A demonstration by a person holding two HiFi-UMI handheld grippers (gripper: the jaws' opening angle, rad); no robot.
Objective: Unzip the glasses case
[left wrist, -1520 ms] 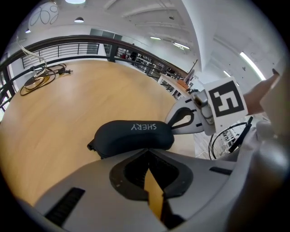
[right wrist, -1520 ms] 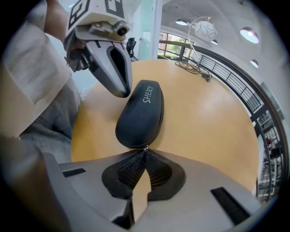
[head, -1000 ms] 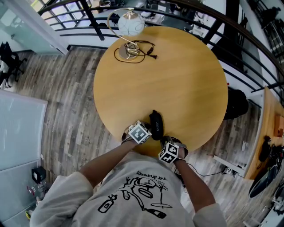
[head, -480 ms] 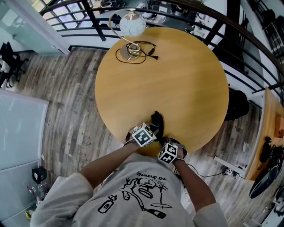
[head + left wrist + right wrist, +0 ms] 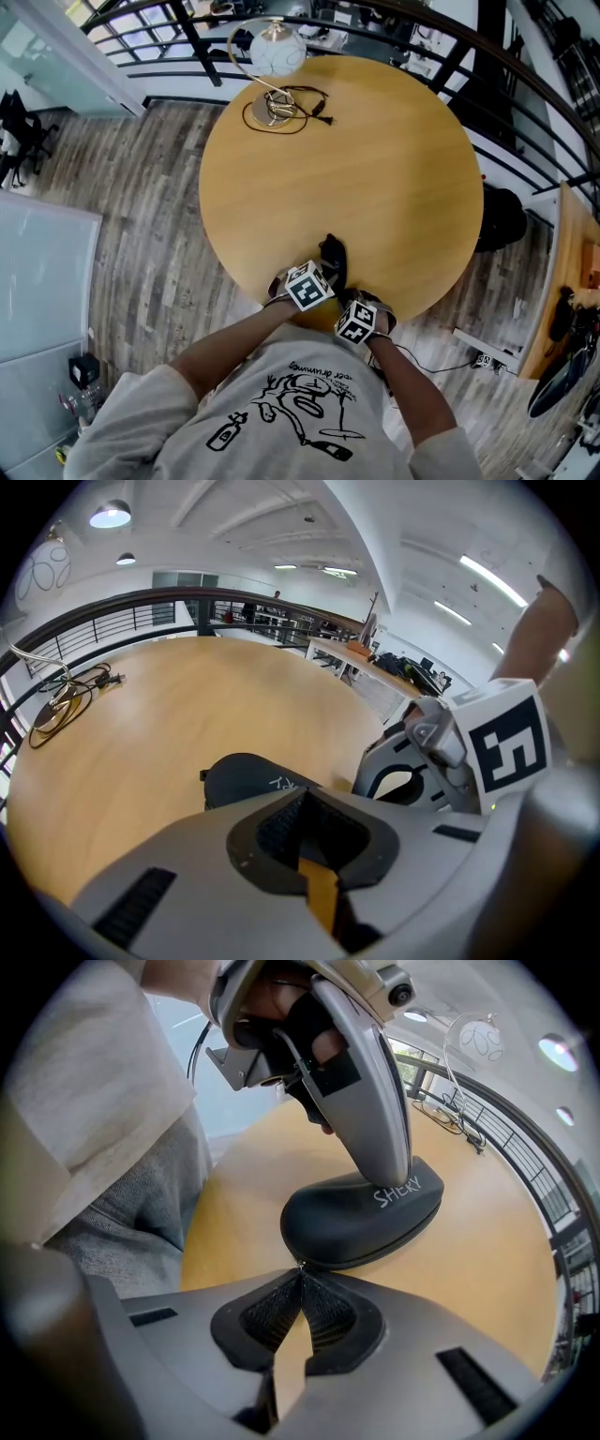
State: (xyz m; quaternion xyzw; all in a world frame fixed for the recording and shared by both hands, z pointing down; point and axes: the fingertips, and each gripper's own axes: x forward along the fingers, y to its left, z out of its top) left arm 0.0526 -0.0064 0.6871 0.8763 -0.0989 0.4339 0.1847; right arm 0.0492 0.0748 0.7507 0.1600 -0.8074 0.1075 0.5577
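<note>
A black glasses case (image 5: 331,255) lies near the front edge of the round wooden table (image 5: 375,159). In the right gripper view the case (image 5: 361,1218) shows white lettering on its lid. My left gripper (image 5: 386,1168) is shut and its tip presses down on the lid. In the left gripper view the case (image 5: 246,776) shows just beyond my shut left gripper (image 5: 300,797). My right gripper (image 5: 300,1269) is shut at the case's near end, pinching a small metal zipper pull (image 5: 299,1263). In the head view both marker cubes hide the case's near half.
A lamp with a glass globe (image 5: 277,47) and a coiled black cable (image 5: 302,101) stand at the table's far edge. A dark railing (image 5: 441,56) runs behind the table. The person's torso is right against the near table edge.
My left gripper has moved right onto the case and now covers its near part. The right gripper has barely moved.
</note>
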